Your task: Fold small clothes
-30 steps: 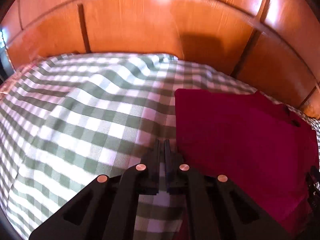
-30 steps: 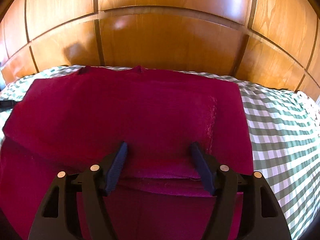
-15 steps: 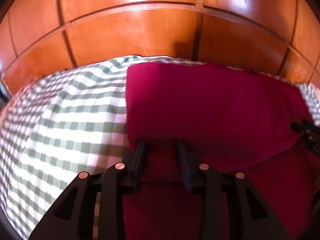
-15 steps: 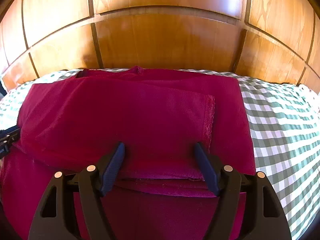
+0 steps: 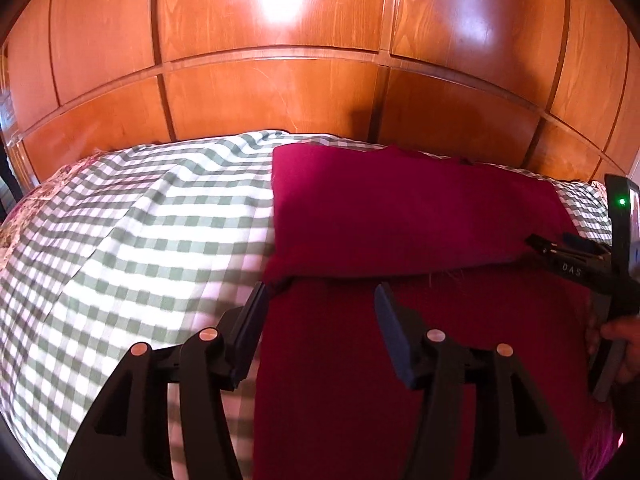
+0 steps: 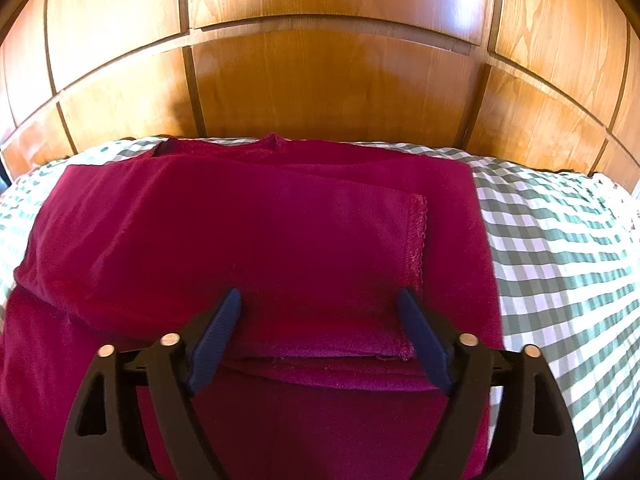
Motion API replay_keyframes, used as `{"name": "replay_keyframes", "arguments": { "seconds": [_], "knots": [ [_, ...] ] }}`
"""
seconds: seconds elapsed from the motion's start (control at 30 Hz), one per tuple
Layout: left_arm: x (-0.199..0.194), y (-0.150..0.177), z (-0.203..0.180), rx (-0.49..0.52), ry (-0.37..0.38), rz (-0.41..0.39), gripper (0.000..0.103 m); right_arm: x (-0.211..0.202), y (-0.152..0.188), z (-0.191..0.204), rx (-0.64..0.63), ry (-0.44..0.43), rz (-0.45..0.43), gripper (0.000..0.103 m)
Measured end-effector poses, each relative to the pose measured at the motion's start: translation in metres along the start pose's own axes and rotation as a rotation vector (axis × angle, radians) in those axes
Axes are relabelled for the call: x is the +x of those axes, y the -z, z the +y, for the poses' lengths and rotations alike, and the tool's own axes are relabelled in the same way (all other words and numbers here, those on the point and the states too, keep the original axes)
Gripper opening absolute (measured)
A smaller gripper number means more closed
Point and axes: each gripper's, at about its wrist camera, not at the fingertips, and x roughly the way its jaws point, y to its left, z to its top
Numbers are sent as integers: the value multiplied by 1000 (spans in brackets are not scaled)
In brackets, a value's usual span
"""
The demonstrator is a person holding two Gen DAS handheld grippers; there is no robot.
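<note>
A dark red garment [image 5: 400,216] lies partly folded on a green-and-white checked cloth [image 5: 140,232]; its sleeve is laid across the body, hem visible in the right wrist view [image 6: 418,236]. My left gripper [image 5: 320,300] is open and empty, just short of the folded layer's near left corner. My right gripper [image 6: 320,304] is open and empty, its fingers straddling the folded layer's near edge on the garment [image 6: 260,232]. The right gripper also shows at the right edge of the left wrist view [image 5: 560,250].
A glossy wooden panelled headboard [image 5: 280,92] rises right behind the far edge of the cloth, also in the right wrist view [image 6: 328,88]. Checked cloth [image 6: 560,248] extends to the right of the garment. A patterned fabric edge [image 5: 16,216] shows at far left.
My left gripper has gone from shut over the bare checked cloth to open at the garment's left side, swinging right. The right gripper stayed open and shifted slightly.
</note>
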Motion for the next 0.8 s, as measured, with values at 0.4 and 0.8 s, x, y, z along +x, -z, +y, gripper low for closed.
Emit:
{"name": "replay_keyframes", "arguments": {
  "seconds": [0.4, 0.8],
  "knots": [
    [-25, 35, 17, -34, 8, 26, 60, -42, 47, -10, -16, -25, 101, 98],
    [-46, 76, 34, -49, 32, 81, 61, -94, 100, -26, -19, -85, 141, 98]
  ]
}}
